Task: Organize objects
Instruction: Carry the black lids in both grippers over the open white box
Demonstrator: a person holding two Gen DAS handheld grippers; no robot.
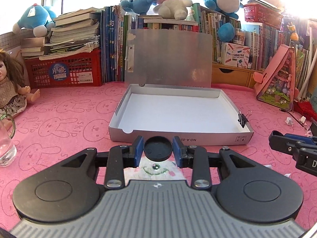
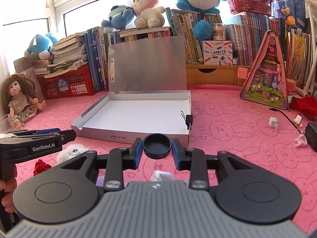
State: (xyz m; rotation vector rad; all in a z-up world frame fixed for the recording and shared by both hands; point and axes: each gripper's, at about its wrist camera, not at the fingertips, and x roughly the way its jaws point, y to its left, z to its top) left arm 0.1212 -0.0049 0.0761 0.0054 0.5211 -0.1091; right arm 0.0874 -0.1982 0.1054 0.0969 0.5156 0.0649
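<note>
A pink bunny-print counter (image 1: 65, 123) carries a shallow silver box (image 1: 178, 136), its lid propped upright against the row of books (image 2: 247, 39) behind. The box floor is bare; a black binder clip (image 1: 243, 119) grips its right wall. Just in front of the box, the left hand-held gripper (image 1: 158, 148) pinches a black round cap (image 1: 158, 148) between its blue pads, and the right hand-held gripper (image 2: 157, 146) pinches a second black cap (image 2: 157, 145), rim up and seemingly hollow. Both caps are held above the counter, outside the box.
</note>
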